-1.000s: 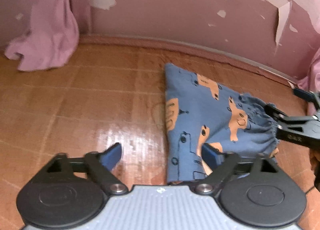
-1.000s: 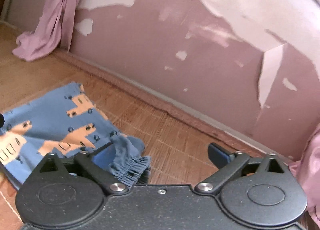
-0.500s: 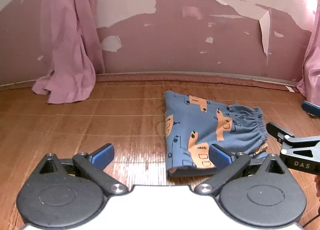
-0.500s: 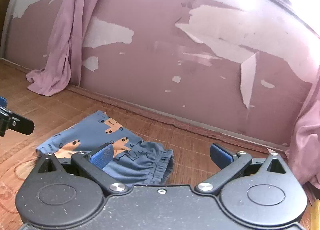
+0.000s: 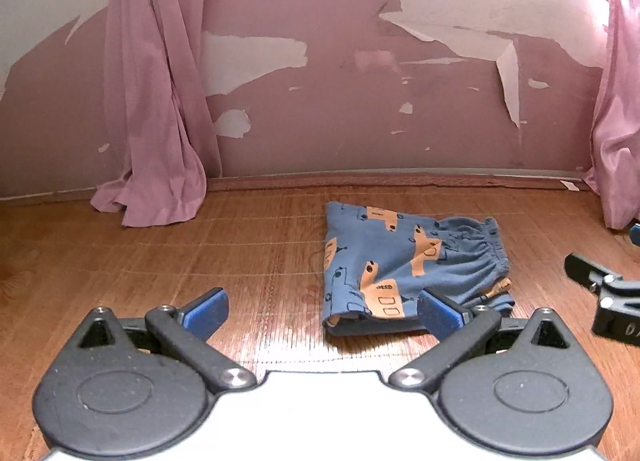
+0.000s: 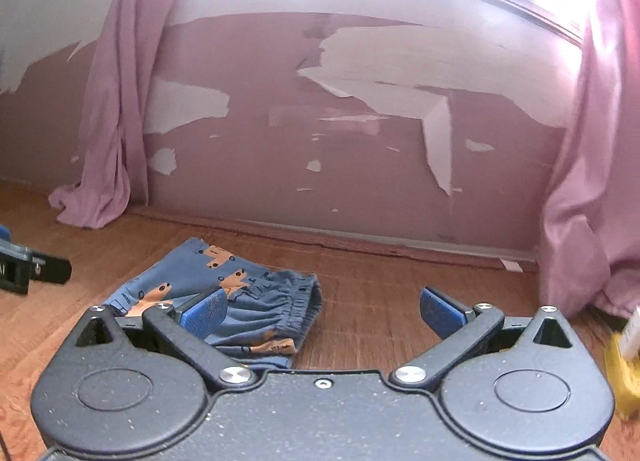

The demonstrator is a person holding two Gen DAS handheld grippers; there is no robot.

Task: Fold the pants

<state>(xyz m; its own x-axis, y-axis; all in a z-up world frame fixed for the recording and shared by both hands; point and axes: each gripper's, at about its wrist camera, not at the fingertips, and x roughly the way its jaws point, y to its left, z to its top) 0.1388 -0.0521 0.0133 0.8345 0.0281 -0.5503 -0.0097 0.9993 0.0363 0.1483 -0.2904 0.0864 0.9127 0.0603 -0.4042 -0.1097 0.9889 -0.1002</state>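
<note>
Both grippers have drawn back and tilted up from the pants (image 5: 404, 265), which lie folded on the wooden floor (image 5: 200, 257). Left gripper (image 5: 320, 311) and right gripper (image 6: 322, 311) are spread wide, empty; pants at 1 o'clock from the left.

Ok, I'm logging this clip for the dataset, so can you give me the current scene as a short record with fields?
garment: blue pants with orange vehicle print, folded into a compact bundle, elastic waistband to the right
surface: brown wooden floor
left tongs: open, empty, above the floor in front of the pants
right tongs: open, empty, not touching the pants
background: peeling pink wall, pink curtains at both sides
task state: fold looks complete
</note>
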